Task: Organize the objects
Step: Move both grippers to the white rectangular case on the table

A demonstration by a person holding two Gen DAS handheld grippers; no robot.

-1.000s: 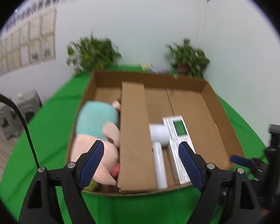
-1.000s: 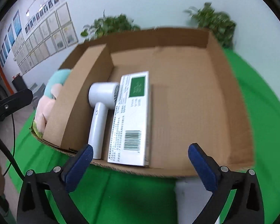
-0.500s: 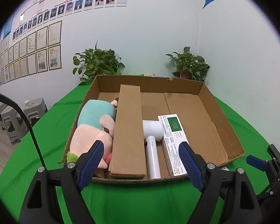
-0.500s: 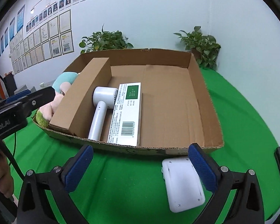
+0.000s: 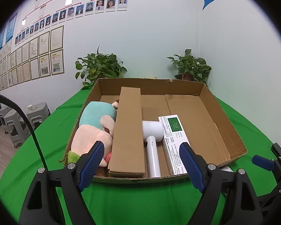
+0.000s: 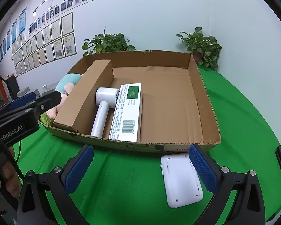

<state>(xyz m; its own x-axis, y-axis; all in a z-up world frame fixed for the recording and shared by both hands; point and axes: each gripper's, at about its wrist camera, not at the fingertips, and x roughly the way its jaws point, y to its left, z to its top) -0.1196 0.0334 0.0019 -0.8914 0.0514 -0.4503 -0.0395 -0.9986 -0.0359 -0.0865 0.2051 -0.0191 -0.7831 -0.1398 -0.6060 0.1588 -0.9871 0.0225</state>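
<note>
Jaws on both grippers gaping empty, now pulled back from the cardboard box (image 6: 206,101), white device (image 6: 179,180) exposed just outside it, next for packing.

office | framed certificates (image 5: 46,56) | staff photos (image 5: 103,5) | potted plants (image 5: 99,67)

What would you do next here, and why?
Probably ease the open right gripper toward the flat white device lying on the green cloth outside the cardboard box; it seems the only item left out, and the box's right side is bare.
</note>
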